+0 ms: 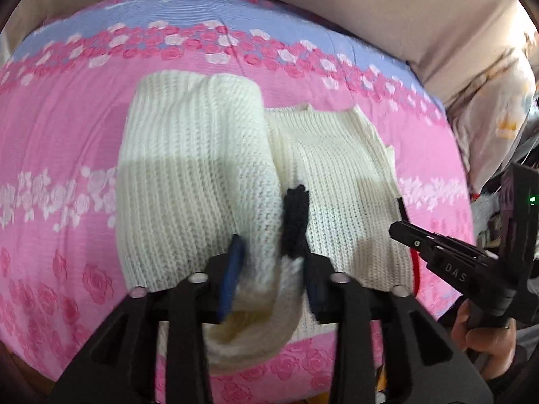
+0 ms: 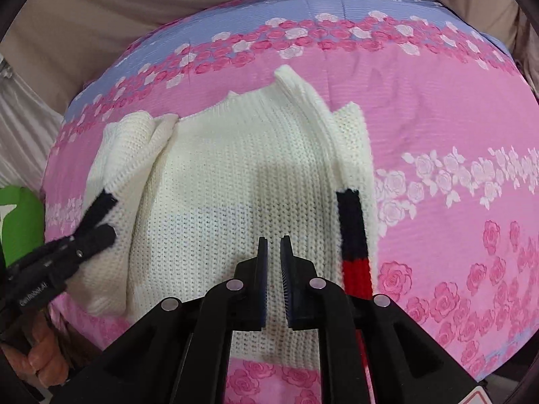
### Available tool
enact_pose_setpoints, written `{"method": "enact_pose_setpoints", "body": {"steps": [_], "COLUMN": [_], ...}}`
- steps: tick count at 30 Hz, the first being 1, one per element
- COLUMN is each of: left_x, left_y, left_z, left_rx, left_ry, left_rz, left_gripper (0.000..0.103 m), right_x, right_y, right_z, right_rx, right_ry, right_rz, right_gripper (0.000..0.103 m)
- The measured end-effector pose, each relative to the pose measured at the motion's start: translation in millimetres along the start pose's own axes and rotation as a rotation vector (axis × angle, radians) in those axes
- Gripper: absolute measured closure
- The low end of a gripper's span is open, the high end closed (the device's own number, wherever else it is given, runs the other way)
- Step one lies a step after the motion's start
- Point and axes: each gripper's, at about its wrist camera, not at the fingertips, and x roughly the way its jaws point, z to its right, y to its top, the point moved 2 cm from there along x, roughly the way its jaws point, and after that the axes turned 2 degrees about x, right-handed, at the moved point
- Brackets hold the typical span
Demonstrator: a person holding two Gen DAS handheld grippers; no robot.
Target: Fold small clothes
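A white knit sweater lies flat on a pink rose-patterned bedspread. Its left sleeve is folded over the body, with the black cuff pointing toward the near edge. My left gripper hangs over that sleeve, jaws apart, white knit lying between them and the cuff at the right finger. The other sleeve, with a black and red cuff, lies along the sweater's right side. My right gripper hovers over the lower body, jaws a narrow gap apart, holding nothing.
Beige padded fabric rises behind the bed. A green object sits off the bed's left edge. A person's hand grips the right gripper's handle, and another hand shows at lower left. Bare bedspread stretches right of the sweater.
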Motion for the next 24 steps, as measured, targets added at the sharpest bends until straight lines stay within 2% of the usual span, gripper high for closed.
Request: {"method": "enact_pose_setpoints", "body": {"steps": [1,2,3,4,5,7,9,11,14,15,16,17,18,20,24], "left_x": [-14.5,-26.2,-38.0,-49.1,-61.0,-78.9,-93.6,-104.6,-112.3,-112.8,-113.3,-111.6,-111.3,-109.5,-105.2], "left_y": [-2.5,-4.8,-6.9,-8.5,-11.8,-20.9,-31.5,-43.9,-60.8,-64.1,-67.3,-67.4,-67.5,-64.6,-55.7], "left_z": [-8.8,-17.1,-26.0,-36.6,-52.4,-80.8,-101.2,-118.3,-127.4,-126.0,-125.3,-120.7,-116.3,-108.3,-95.4], "left_rx": [-0.024,-0.042,-0.061,-0.078,-0.105,-0.165,-0.205,-0.235,-0.269,-0.268,-0.262,-0.252,-0.239,-0.216,-0.158], "left_ry": [-0.008,0.002,0.020,0.041,0.074,0.134,0.174,0.208,0.212,0.204,0.190,0.183,0.175,0.177,0.183], "left_rz": [0.036,0.068,0.098,0.122,0.142,0.165,0.185,0.199,0.202,0.203,0.200,0.198,0.198,0.201,0.195], "left_gripper": [0.037,0.033,0.030,0.028,0.028,0.027,0.027,0.027,0.027,0.027,0.027,0.027,0.027,0.024,0.023], "right_x": [-3.6,-7.3,-11.7,-14.6,-15.4,-11.8,-2.7,17.3,53.6,60.4,67.7,69.2,68.0,55.8,-12.2], "right_y": [-0.2,0.3,3.7,7.9,13.9,27.9,36.1,44.9,49.0,47.5,45.3,42.9,40.7,40.2,58.3], "right_z": [-1.8,-8.5,-16.9,-26.6,-38.9,-67.6,-92.4,-116.1,-138.6,-143.1,-151.4,-160.8,-173.7,-190.5,-195.6], "right_rx": [0.003,-0.001,-0.006,-0.009,-0.014,-0.022,-0.032,-0.055,-0.057,-0.051,-0.054,-0.076,-0.119,-0.177,-0.183], "right_ry": [0.009,0.025,0.051,0.075,0.113,0.202,0.242,0.221,0.191,0.199,0.205,0.206,0.196,0.192,0.355], "right_rz": [0.008,0.016,0.026,0.030,0.035,0.031,0.001,-0.045,-0.139,-0.159,-0.185,-0.185,-0.174,-0.133,-0.021], "right_gripper": [0.088,0.074,0.050,0.040,0.034,0.032,0.028,0.028,0.028,0.031,0.037,0.061,0.079,0.082,0.084]}}
